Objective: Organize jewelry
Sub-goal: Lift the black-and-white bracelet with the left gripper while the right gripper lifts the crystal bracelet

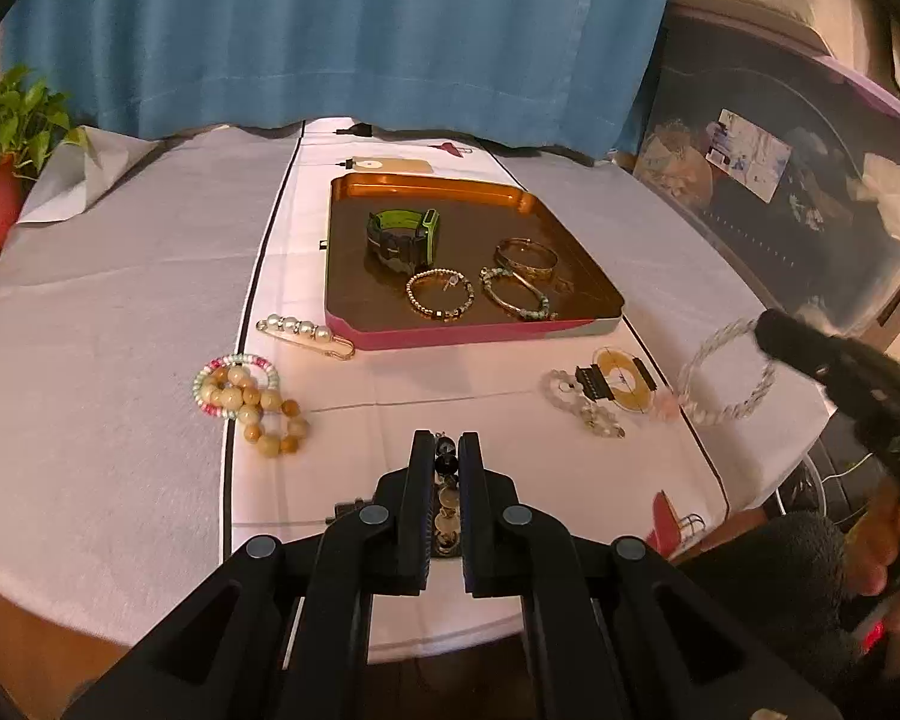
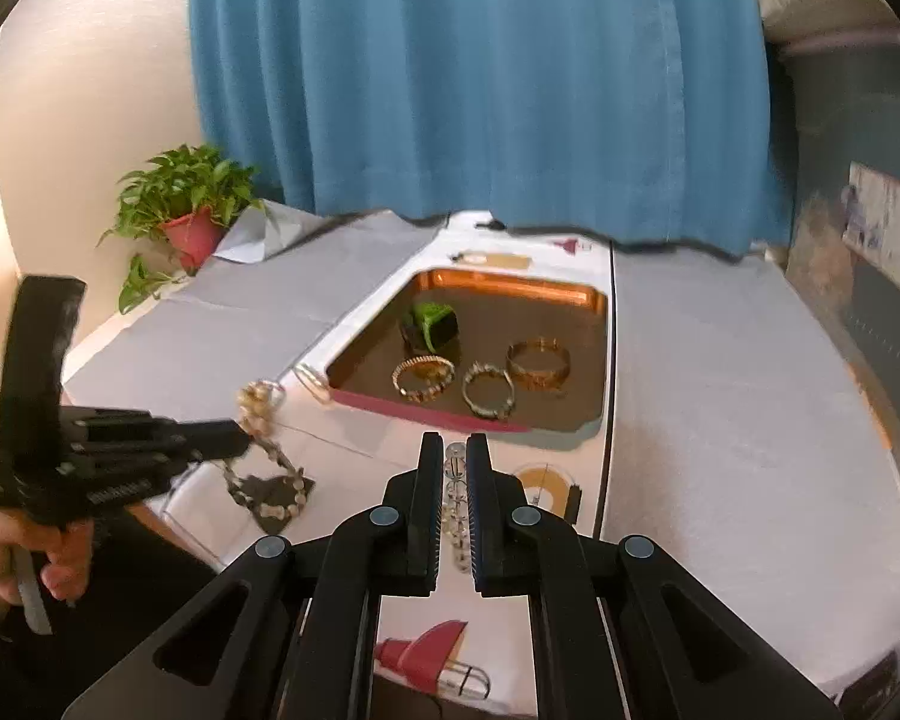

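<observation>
My left gripper (image 1: 447, 441) is shut on a dark-and-tan bead bracelet (image 1: 447, 501) and holds it above the near table edge; it hangs from that gripper in the right wrist view (image 2: 267, 480). My right gripper (image 2: 455, 441) is shut on a clear crystal bead bracelet (image 2: 455, 498), which shows as a lifted ring in the left wrist view (image 1: 727, 372). The copper tray (image 1: 588, 276) holds a green-black watch (image 1: 401, 237), a gold bangle (image 1: 526, 258) and two bead bracelets (image 1: 441, 294).
On the white cloth lie a pearl pin (image 1: 303, 333), a yellow stone bracelet (image 1: 264, 405) over a pastel bead ring, a clear bead piece (image 1: 582, 405) and a gold disc (image 1: 621, 381). A potted plant (image 1: 0, 150) stands far left; a dark bin (image 1: 810, 192) stands at the right.
</observation>
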Tool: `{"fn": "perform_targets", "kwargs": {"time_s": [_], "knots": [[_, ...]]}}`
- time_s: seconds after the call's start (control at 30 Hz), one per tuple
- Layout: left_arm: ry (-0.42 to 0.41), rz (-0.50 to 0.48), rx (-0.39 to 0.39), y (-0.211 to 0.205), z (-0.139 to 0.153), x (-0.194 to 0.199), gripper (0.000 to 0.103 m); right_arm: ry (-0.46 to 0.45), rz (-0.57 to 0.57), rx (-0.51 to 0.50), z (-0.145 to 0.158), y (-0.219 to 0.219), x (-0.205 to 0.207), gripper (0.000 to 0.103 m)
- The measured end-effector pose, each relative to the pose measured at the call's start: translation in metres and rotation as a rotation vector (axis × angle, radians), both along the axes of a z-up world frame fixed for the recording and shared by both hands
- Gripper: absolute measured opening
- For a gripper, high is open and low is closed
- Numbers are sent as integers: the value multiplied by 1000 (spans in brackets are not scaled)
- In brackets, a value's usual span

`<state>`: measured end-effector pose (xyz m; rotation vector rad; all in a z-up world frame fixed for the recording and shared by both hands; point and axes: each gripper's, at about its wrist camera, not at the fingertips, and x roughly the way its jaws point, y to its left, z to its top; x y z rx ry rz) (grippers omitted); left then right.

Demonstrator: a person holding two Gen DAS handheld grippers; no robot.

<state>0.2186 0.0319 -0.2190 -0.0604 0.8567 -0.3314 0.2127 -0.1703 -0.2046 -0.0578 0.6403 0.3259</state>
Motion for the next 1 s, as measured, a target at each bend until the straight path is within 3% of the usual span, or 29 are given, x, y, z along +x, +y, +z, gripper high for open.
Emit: {"fn": "perform_targets", "kwargs": {"time_s": [0.17, 0.6, 1.0], "knots": [[-36, 1, -2, -3, 22, -15, 5, -36, 8, 13, 31, 10, -22, 8], [-238, -9, -64, 1, 121, -47, 5, -143, 56, 25, 90, 34, -65, 8], [-343, -27, -162, 13, 157, -22, 5, -206, 59, 24, 116, 38, -30, 8]]}}
